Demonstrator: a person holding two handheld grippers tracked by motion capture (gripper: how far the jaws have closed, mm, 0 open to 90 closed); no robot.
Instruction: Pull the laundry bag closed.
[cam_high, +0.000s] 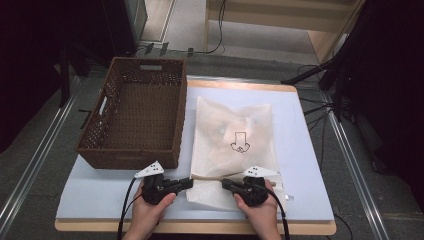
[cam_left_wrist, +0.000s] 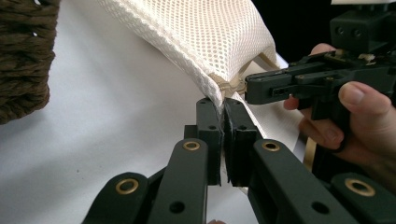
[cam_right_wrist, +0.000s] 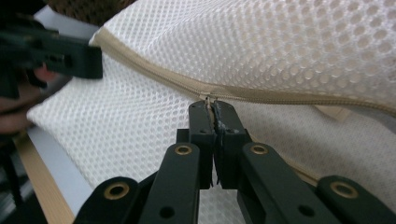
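White mesh bag (cam_high: 232, 140) pinched at its near zipper edge by both level, inward-pointing tongs: left (cam_left_wrist: 223, 105), right (cam_right_wrist: 212, 105).

We look down from above near table edge (cam_high: 310, 150); gripper views sit close, low, facing inward; all share mesh bag (cam_high: 232, 135) zipper edge at lower centre.

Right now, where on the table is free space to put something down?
Free: the strip right of the mesh bag to the table edge, and the front-left corner below the wicker basket. Crowded: the front middle, where the left gripper and right gripper clamp the bag's edge.
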